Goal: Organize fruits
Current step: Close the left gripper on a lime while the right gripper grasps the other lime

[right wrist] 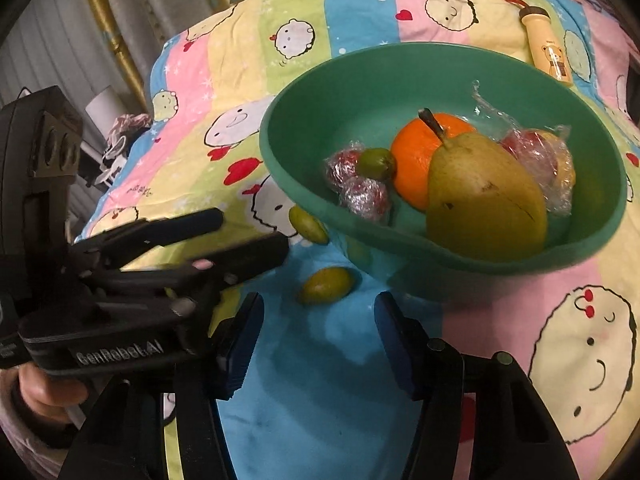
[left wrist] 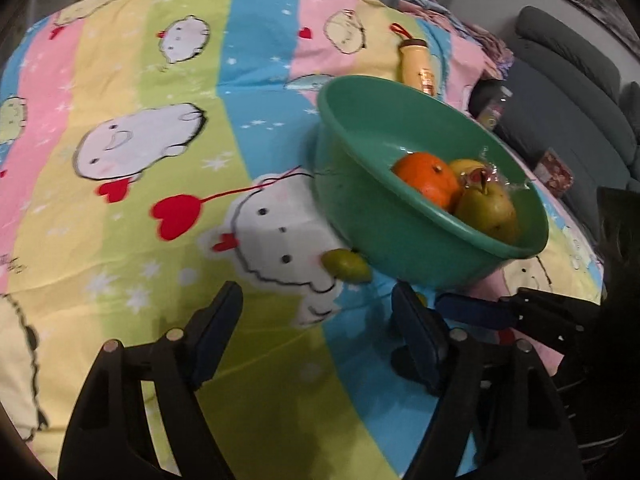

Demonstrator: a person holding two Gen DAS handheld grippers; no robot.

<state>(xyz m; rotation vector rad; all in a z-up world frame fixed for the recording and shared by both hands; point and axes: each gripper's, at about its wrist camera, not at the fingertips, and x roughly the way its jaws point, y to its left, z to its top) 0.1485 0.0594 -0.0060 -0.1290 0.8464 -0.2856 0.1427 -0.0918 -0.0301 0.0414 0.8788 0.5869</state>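
Though smooth, round green bowl, crinkly-wrapped fruit

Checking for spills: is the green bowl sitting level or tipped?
Tipped: the green bowl leans, its fruit piled against the lower side.

left wrist view: looks forward and down across the bed's cartoon sheet, close, with the green bowl on its right.
right wrist view: closer, looking down into the bowl from its near side.
shared: bowl, orange, pear, yellow bottle, sheet.
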